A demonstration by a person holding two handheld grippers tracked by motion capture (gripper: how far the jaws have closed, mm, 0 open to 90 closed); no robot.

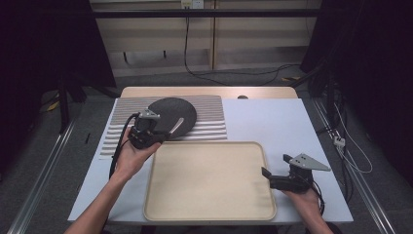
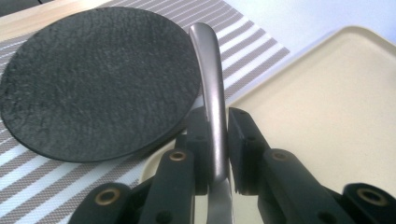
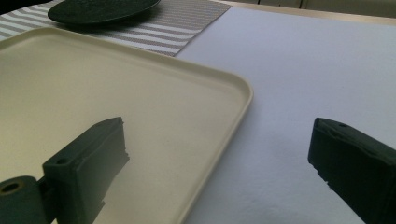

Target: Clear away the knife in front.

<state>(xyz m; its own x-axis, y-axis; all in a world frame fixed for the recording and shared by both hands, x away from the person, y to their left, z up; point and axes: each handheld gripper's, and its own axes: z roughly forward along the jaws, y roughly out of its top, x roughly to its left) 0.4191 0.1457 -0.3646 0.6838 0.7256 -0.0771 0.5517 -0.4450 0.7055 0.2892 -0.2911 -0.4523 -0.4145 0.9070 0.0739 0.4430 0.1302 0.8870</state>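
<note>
Fingers of left gripper (image 2: 215, 154) clamped on metal utensil handle (image 2: 210, 88), beside black round mat (image 2: 93, 79). Judged stiff, light, slippery; hold kept mid-handle. Right gripper (image 3: 219, 172) fingers apart, w/ tray (image 3: 224, 86) edge between.

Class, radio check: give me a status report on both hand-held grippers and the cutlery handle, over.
Left hand-held gripper shut on metal handle, beside the black round mat. Right hand-held gripper open, straddling the cream tray edge. Nothing in the way.
</note>
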